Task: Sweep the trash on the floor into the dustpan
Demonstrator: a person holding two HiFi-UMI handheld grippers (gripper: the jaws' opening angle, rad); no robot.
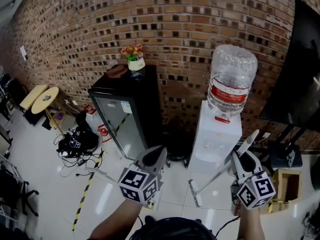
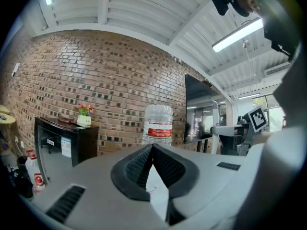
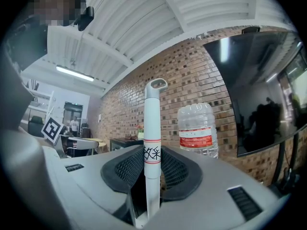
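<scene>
Right gripper (image 3: 152,150) clamps the handle (image 3: 152,114), likely light, stiff and slippery, best held lower toward the bristles (image 1: 194,193); left gripper (image 2: 152,146) pinches a white piece (image 2: 157,190).

The right gripper (image 3: 152,164) has its dark ribbed fingers (image 3: 125,169) clamped on a white handle (image 3: 151,128) that stands straight up between them. The handle has two red bands with some black scribbly marks in between, and a loop-shaped end at the top. Just right of it, further back, there's a big clear water bottle (image 3: 197,131) with a red label. A brick wall (image 3: 129,107) runs behind, with a dark screen (image 3: 259,90) on the right and a white slatted ceiling (image 3: 144,18) overhead.
</scene>
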